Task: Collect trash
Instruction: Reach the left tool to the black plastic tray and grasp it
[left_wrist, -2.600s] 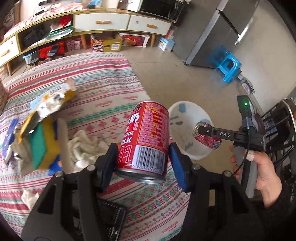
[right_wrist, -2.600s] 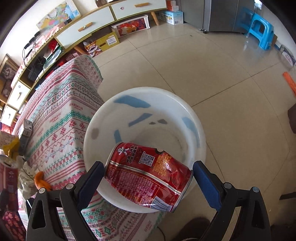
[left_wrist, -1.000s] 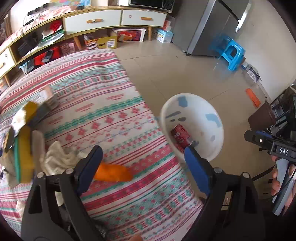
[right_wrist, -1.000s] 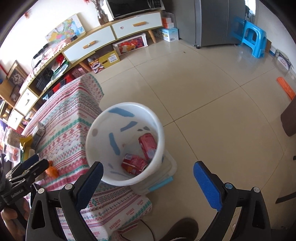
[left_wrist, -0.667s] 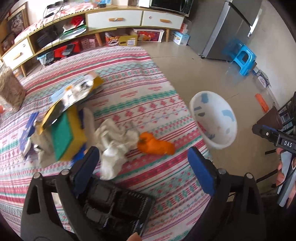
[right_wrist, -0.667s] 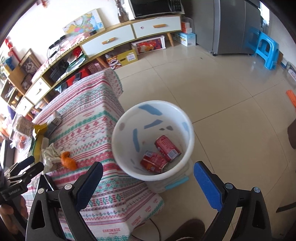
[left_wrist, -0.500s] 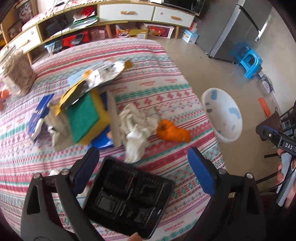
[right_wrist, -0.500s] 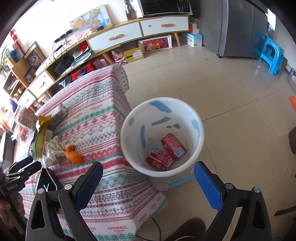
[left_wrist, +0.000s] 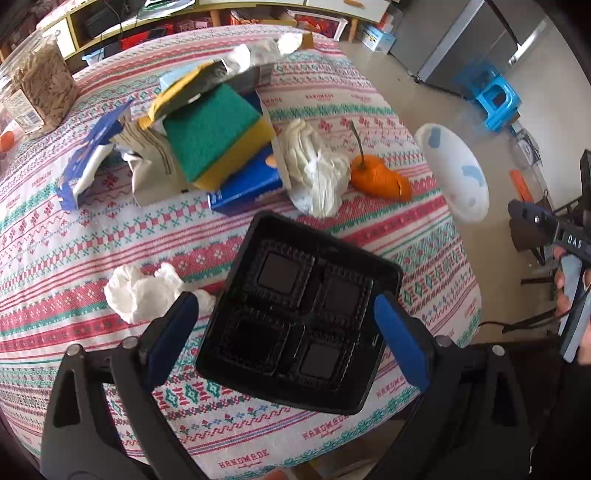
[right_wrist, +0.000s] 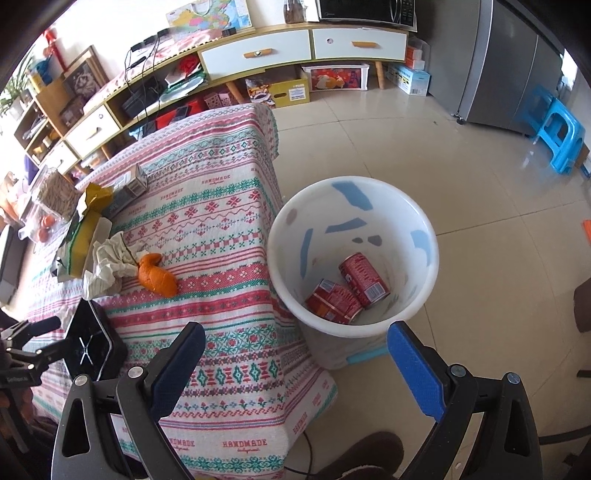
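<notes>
My left gripper (left_wrist: 286, 326) is open and empty above a black plastic tray (left_wrist: 301, 321) near the table's front edge; the tray lies between its fingers. Behind it lie a crumpled white tissue (left_wrist: 147, 291), a larger white wad (left_wrist: 314, 173), an orange peel (left_wrist: 380, 179), a green and yellow sponge (left_wrist: 218, 129) and torn packets. My right gripper (right_wrist: 295, 369) is open and empty, off the table's corner, near the white bin (right_wrist: 352, 256). Two red cans (right_wrist: 347, 290) lie in the bin. The bin also shows in the left wrist view (left_wrist: 452, 177).
The patterned tablecloth (right_wrist: 207, 229) hangs over the table's edge beside the bin. A clear box of sticks (left_wrist: 40, 90) stands at the far left. A low cabinet (right_wrist: 258, 55), a fridge (right_wrist: 517, 62) and a blue stool (right_wrist: 561, 129) stand across the tiled floor.
Both cans were let go into the bin. My left gripper has swung back over the table to the black tray. My right gripper has pulled back from the bin.
</notes>
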